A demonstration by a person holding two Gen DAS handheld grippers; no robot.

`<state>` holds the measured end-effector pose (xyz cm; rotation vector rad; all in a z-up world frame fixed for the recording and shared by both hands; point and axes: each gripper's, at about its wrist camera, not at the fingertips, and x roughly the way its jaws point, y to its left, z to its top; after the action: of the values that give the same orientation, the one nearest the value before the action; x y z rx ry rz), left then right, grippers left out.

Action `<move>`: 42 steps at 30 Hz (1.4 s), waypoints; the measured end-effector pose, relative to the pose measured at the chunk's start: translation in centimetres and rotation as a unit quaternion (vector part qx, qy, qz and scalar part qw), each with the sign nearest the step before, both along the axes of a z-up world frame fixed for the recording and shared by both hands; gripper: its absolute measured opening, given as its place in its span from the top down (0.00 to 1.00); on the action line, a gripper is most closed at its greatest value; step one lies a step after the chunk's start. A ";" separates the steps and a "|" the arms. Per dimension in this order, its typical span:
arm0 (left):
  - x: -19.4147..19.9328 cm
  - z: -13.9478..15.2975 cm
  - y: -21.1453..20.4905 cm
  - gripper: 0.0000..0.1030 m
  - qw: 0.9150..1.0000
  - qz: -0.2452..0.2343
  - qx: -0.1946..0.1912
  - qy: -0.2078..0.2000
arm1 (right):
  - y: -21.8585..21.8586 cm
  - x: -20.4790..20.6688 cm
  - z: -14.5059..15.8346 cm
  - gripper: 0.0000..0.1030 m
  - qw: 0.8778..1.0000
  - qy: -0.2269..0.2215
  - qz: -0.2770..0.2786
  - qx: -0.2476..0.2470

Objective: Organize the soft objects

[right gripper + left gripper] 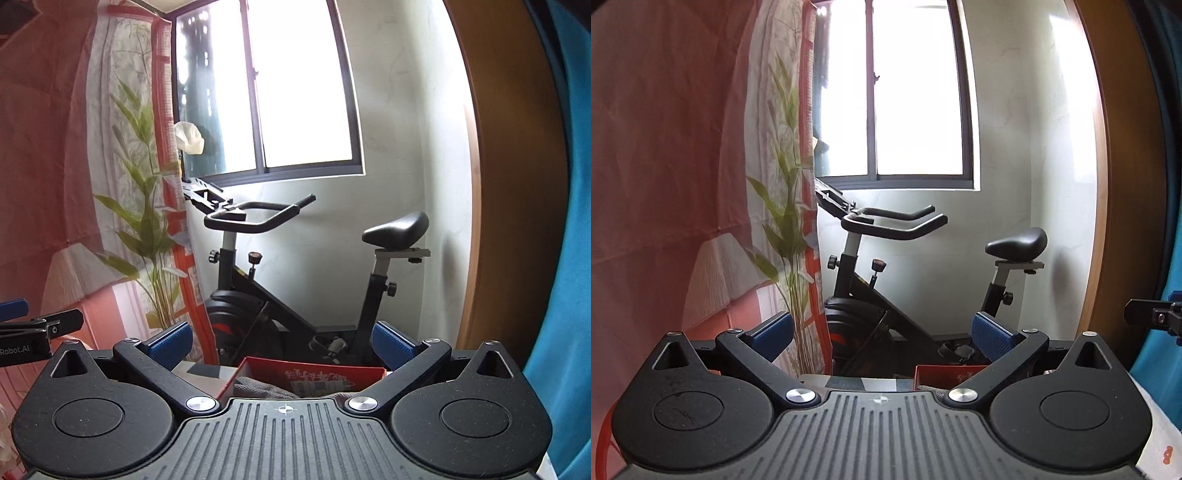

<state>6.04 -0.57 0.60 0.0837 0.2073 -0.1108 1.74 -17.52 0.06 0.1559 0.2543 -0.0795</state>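
Both grippers are raised and look nearly level across the room. My left gripper stands open, its blue pads wide apart with nothing between them. My right gripper is likewise open and empty. Just below its fingers lies a red box with grey cloth inside it. In the left wrist view only a corner of that red box shows. The right gripper's tip pokes into the left wrist view at the right edge, and the left gripper's tip appears at the left edge of the right wrist view.
An exercise bike stands ahead under a bright window. A green plant and a pink-and-white curtain fill the left. A wooden door frame and blue fabric are on the right.
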 end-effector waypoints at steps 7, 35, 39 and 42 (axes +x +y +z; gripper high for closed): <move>-4.2 1.0 0.4 0.00 0.999 0.012 0.030 -0.007 | 2.1 -4.2 1.0 0.00 1.000 -0.018 -0.007 -0.011; -5.1 0.0 1.8 0.00 0.999 0.024 0.021 0.009 | 4.1 -5.1 -0.1 0.00 1.000 0.000 -0.016 -0.020; -5.1 0.0 1.9 0.00 1.000 0.021 0.017 0.008 | 4.2 -5.1 -0.2 0.00 1.000 -0.002 -0.020 -0.022; -5.1 -0.1 2.0 0.00 1.000 0.020 0.015 0.008 | 4.3 -5.0 -0.3 0.00 1.000 -0.001 -0.020 -0.023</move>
<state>0.89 1.48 0.48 0.1093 0.2272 -0.0682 -3.30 -13.19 -0.26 0.1149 0.2472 -0.1256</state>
